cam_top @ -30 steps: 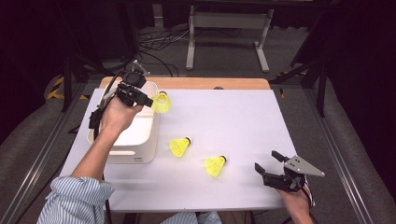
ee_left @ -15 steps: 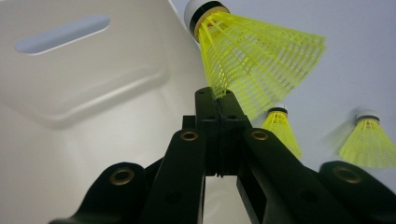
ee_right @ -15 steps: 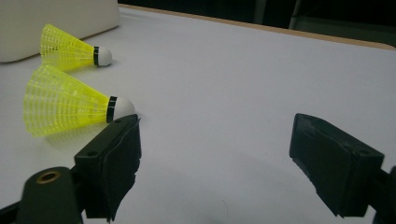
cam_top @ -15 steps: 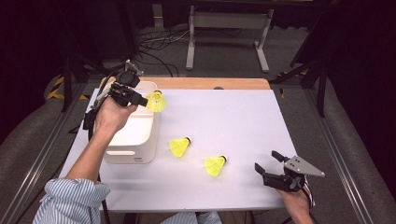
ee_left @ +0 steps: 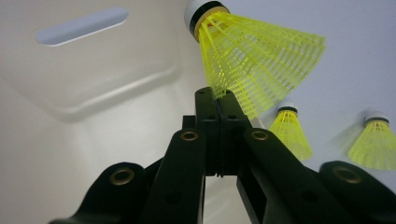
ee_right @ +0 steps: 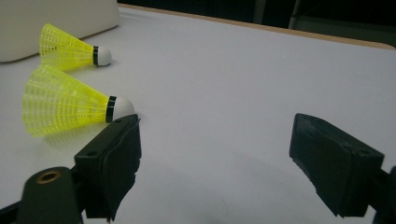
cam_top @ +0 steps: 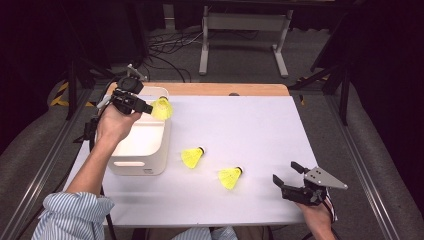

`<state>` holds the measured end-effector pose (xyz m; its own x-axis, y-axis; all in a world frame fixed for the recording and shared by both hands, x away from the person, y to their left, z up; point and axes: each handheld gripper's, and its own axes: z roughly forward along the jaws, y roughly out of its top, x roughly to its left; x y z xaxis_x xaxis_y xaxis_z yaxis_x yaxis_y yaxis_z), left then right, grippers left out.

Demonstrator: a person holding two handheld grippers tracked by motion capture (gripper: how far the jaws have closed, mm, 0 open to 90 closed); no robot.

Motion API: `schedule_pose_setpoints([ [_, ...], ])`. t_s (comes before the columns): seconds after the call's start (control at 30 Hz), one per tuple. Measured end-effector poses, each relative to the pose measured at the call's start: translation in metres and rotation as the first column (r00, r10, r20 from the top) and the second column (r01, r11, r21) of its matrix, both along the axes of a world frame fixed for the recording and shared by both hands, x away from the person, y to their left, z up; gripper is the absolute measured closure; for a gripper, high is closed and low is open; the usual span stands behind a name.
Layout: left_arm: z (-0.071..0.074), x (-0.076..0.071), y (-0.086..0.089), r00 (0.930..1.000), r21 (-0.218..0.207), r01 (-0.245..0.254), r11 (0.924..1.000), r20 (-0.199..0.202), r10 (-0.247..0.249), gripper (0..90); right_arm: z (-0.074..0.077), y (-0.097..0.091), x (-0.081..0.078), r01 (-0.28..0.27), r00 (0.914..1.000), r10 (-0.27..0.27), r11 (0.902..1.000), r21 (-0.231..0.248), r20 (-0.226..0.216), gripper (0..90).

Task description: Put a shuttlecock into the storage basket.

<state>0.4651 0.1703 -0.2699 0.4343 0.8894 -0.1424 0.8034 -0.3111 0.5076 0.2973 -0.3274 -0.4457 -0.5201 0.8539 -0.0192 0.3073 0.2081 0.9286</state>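
Over the white bin (cam_top: pixel 137 150), at its 1 o'clock corner, left gripper (cam_top: pixel 148 108) is clamped on the skirt edge of a yellow shuttlecock (cam_top: pixel 162 108), held above the rim. Two more shuttlecocks (cam_top: pixel 192 157) (cam_top: pixel 230 177) lie on the white table (cam_top: pixel 250 130), at 4 o'clock from the bin. Right gripper (cam_top: pixel 286 174) rests at 5 o'clock, jaws spread wide, nothing between them.
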Motion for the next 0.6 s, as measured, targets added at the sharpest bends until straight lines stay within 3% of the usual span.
schedule_pose_setpoints([
  [0.6,-0.006,0.002,0.018,0.9989,-0.004,-0.047,0.9989,-0.003,0.047,90.0,0.000,0.000,0.000,0.002,1.0000,-0.002,1.0000,0.002,0.000,17.2],
])
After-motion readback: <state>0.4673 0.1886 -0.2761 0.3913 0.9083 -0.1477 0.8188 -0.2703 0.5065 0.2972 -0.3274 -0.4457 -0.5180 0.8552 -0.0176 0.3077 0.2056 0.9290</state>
